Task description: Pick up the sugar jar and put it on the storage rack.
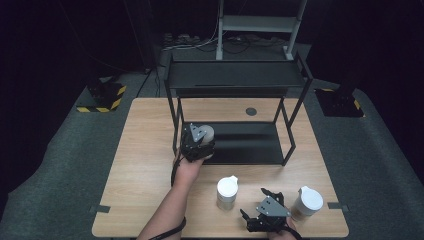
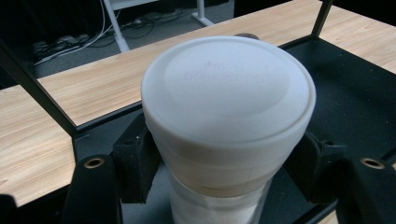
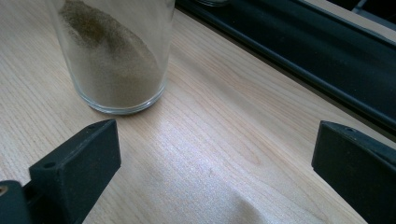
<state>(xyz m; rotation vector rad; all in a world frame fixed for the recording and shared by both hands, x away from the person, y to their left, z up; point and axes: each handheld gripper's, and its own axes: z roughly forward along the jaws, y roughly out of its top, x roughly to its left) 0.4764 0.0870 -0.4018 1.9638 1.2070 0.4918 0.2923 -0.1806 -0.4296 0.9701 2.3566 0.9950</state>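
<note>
Jar one [image 2: 228, 121], white-lidded, stood at the left end of the black rack's lower shelf [image 1: 250, 142], the left gripper [image 1: 197, 142] clamping its fingers [image 2: 135, 163] around it below the lid. Further right on the desk [image 1: 145, 165] stood a second jar [image 1: 227, 192], then the right gripper [image 1: 267, 207], fingers [image 3: 79, 163] spread wide over bare wood, then a third jar [image 1: 306, 202].

The wooden worktop [image 1: 150, 165] and black shelf rack [image 1: 235, 80] are seen from above and behind in the high view, facing forward and down. A white-lidded jar [image 2: 229, 107] is framed at very close range in the left gripper view, with the rack's lower shelf at right. The worktop is skimmed low in the right gripper view, a glass jar [image 3: 116, 60] at upper left.
</note>
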